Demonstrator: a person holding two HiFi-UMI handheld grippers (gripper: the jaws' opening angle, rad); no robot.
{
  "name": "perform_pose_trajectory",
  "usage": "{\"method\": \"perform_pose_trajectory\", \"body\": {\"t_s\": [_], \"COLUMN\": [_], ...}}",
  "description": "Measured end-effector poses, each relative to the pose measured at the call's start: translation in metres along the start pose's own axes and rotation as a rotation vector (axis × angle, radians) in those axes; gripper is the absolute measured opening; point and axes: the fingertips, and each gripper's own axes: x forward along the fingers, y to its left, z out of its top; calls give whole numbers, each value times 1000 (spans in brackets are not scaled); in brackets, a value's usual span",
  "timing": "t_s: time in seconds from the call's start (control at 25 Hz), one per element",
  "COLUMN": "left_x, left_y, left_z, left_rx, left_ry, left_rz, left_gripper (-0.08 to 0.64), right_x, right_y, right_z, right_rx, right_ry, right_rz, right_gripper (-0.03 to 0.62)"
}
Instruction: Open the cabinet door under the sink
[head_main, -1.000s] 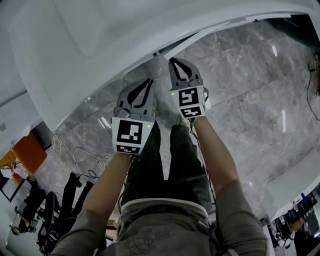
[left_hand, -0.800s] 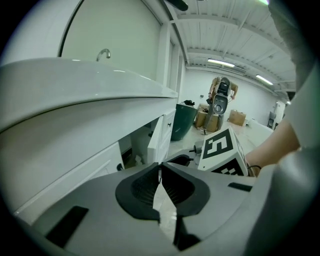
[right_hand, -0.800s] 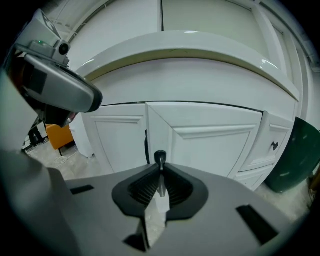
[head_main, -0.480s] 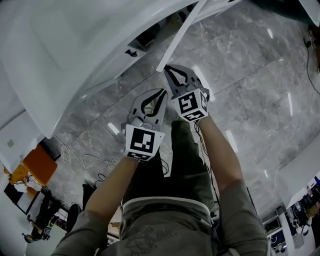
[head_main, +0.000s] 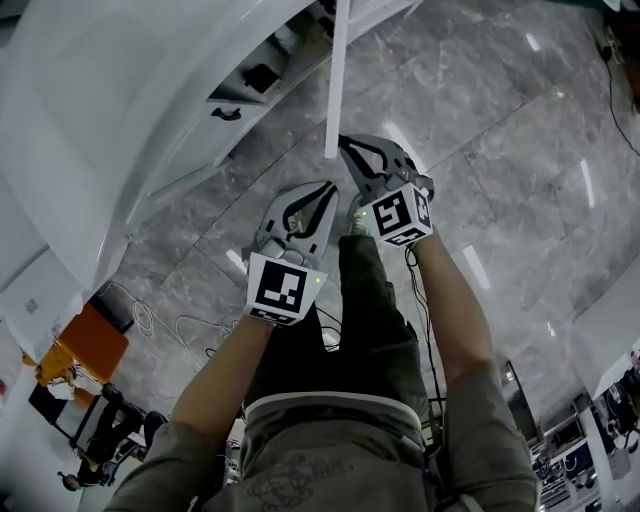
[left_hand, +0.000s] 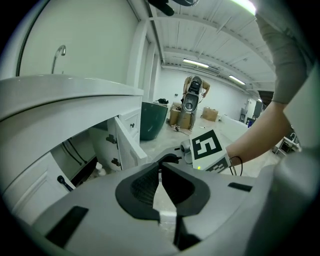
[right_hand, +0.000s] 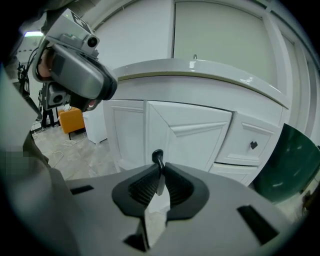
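The white cabinet door (head_main: 336, 80) under the sink stands swung out, seen edge-on in the head view. My right gripper (head_main: 346, 150) is at its lower free end, shut on the door's dark handle (right_hand: 157, 157). In the right gripper view the door's panelled face (right_hand: 200, 132) lies just beyond the jaws, under the curved white counter (right_hand: 200, 70). My left gripper (head_main: 322, 192) hangs beside the right one, shut and empty. The left gripper view shows the open cabinet's dark inside (left_hand: 82, 157), the door's edge (left_hand: 131, 147) and the right gripper's marker cube (left_hand: 207, 149).
A faucet (left_hand: 59, 50) stands over the counter. A dark green bin (left_hand: 152, 120) stands past the cabinet's end, beside drawers with dark knobs (right_hand: 253, 145). An orange box (head_main: 95, 340) and loose cables (head_main: 190, 325) lie on the grey marble floor (head_main: 500, 130) at left.
The door has swung further out from the cabinet, drawn by my right gripper on its handle. Both grippers have come back toward the person's legs.
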Motion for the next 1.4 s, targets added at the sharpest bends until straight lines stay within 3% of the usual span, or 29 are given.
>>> {"method": "perform_pose_trajectory", "body": {"t_s": [0.44, 0.76, 0.84, 1.4], "left_x": [44, 76, 80, 82], "left_y": [-28, -40, -45, -53], "left_z": [30, 49, 54, 79], "left_rx": [66, 94, 106, 110], "left_ry": [-8, -4, -1, 23], "left_rz": [-52, -82, -95, -123], "left_gripper": [31, 32, 31, 31], "right_x": [-53, -94, -103, -149], "right_y": [-62, -158, -175, -172], "right_z": [-47, -83, -88, -55], "right_rx": [3, 210, 236, 312], "right_ry": [11, 10, 5, -36], "right_rz": [-105, -403, -443, -517], "right_gripper": [46, 32, 35, 34]}}
